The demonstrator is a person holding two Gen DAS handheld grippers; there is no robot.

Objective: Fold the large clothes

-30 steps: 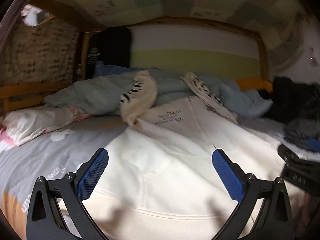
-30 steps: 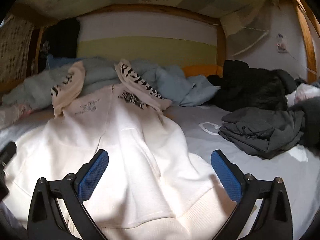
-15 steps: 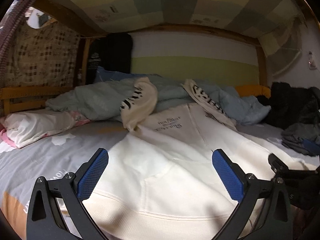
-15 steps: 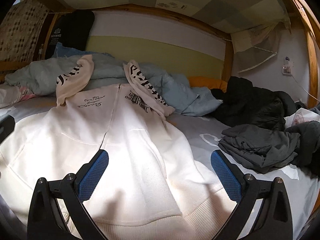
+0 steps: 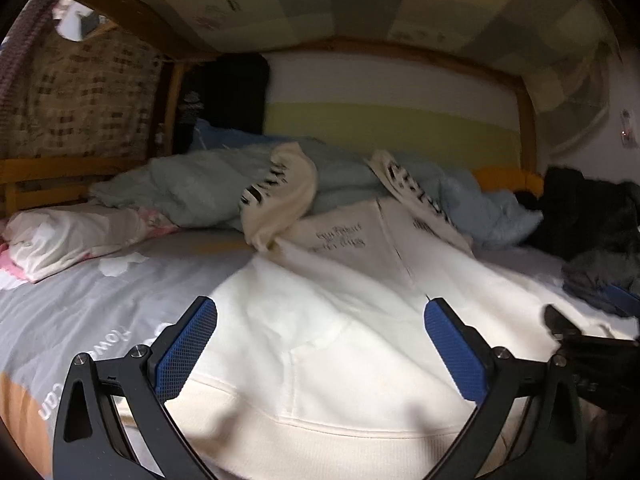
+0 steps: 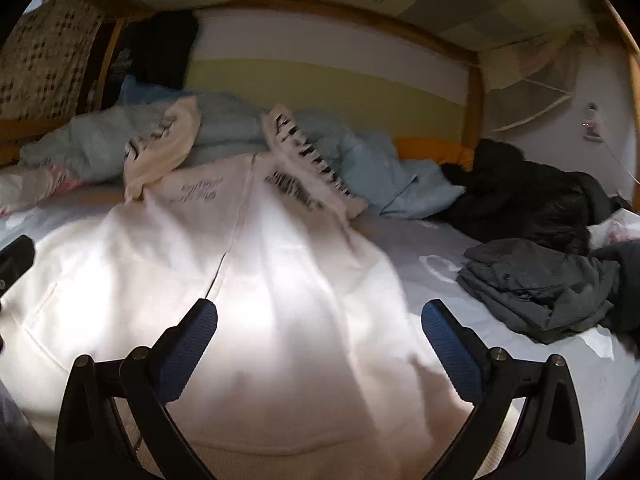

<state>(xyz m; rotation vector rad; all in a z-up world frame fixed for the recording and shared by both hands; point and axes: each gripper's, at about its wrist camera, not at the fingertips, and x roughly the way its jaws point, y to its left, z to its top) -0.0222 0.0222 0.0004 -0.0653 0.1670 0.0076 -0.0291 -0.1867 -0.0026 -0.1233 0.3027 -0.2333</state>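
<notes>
A cream zip-front hooded sweatshirt with black lettering [image 5: 340, 320] lies spread flat, front up, on the grey bedsheet [image 5: 80, 300], sleeves reaching onto a crumpled pale-blue quilt [image 6: 380, 168]. The left gripper [image 5: 320, 344] and right gripper [image 6: 320, 340] hover over its hem, jaws wide and empty. Folded dark-grey clothes [image 6: 532, 284] lie to the right.

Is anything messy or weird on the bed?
Yes. The cream hoodie lies flat, but its two printed sleeves are flung up onto the crumpled light-blue blanket instead of lying straight. Dark clothes sit in loose heaps on the right side. Both grippers are open, holding nothing.
</notes>
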